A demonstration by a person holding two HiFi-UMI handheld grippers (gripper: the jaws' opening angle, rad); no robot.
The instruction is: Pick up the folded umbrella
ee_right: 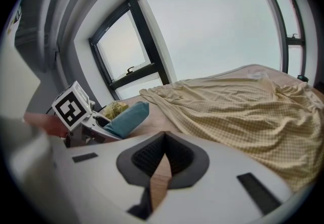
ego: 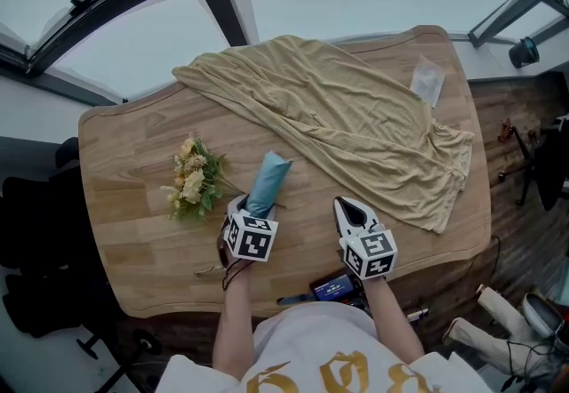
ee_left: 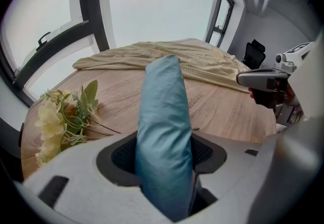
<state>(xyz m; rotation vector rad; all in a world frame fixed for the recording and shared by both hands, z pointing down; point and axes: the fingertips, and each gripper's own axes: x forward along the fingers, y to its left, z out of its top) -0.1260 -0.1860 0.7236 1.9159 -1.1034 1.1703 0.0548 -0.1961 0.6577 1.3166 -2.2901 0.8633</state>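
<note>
The folded umbrella (ego: 268, 178), a slim teal bundle, lies slanted on the wooden table (ego: 133, 204) near its front middle. My left gripper (ego: 253, 204) is shut on its near end, and in the left gripper view the umbrella (ee_left: 164, 116) fills the gap between the pads and runs away from the camera. The right gripper view shows the umbrella (ee_right: 126, 116) sticking out of the left gripper at the left. My right gripper (ego: 353, 209) rests a hand's width to the right, shut and holding nothing, with its jaws meeting in a narrow V.
A bunch of pale yellow flowers (ego: 191, 182) lies just left of the umbrella. A rumpled beige cloth (ego: 356, 116) covers the back and right of the table, with a clear plastic bag (ego: 428, 80) at the far right corner. A dark device (ego: 336, 286) sits at the front edge.
</note>
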